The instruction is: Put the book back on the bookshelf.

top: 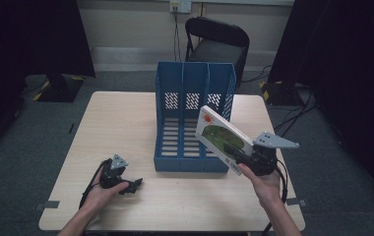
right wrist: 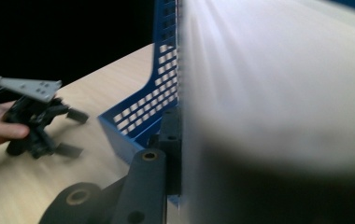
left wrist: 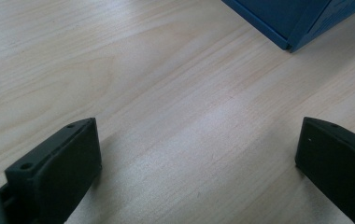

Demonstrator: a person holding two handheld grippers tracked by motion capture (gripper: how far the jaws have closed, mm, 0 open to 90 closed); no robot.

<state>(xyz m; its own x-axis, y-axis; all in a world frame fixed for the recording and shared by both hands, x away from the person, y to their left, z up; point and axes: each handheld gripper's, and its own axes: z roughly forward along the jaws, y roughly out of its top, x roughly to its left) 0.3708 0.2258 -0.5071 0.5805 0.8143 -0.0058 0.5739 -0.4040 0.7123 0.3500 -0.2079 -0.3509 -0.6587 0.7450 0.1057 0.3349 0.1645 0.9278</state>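
A blue three-slot file holder [top: 193, 118] stands open-topped at the table's middle. My right gripper [top: 241, 160] is shut on a book with a white and green cover [top: 223, 136], holding it tilted over the holder's right front corner. In the right gripper view the book's pale cover [right wrist: 278, 93] looms close and blurred, with the blue holder [right wrist: 143, 112] just behind one jaw. My left gripper [top: 135, 185] rests low on the table at the front left, open, with bare wood between its jaws [left wrist: 199, 154]. The holder's corner [left wrist: 297, 23] lies ahead of it.
The light wooden table [top: 121, 128] has free surface to the left and front. A black folding chair [top: 217, 42] stands behind the table. Dark curtains hang at both sides, and cables run over the grey floor at the right.
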